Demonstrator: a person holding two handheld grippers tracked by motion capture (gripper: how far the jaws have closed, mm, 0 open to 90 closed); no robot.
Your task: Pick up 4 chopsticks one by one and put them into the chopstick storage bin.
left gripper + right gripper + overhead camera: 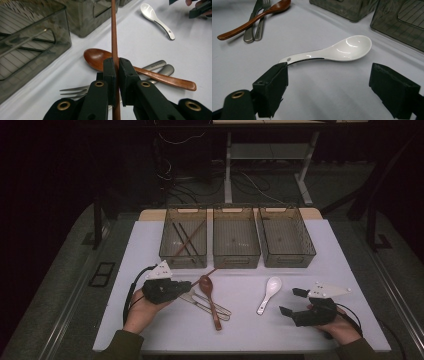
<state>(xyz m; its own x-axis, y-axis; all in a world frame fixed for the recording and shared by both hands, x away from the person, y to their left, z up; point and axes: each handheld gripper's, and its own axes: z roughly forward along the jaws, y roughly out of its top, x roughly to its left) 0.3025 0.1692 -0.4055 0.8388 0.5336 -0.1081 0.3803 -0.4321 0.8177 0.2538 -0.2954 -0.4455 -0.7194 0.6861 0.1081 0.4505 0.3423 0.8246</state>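
Left gripper (115, 65) clamped on a wooden chopstick (114, 30) above the wooden spoon (96, 57), right gripper (328, 82) agape before the white spoon (347, 48); thin stick prone to pivoting or slipping between pads, missing the left bin (183, 257).

The white table (165, 330) bears three grey bins (236, 240); a wooden spoon (209, 295), fork (200, 301), and white spoon (269, 292).

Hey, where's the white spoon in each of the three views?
High view: white spoon right of centre, ahead of the right gripper.
Left gripper view: top right.
Right gripper view: centre, before open fingers.
Shared landmark: the wooden spoon lying across the fork.
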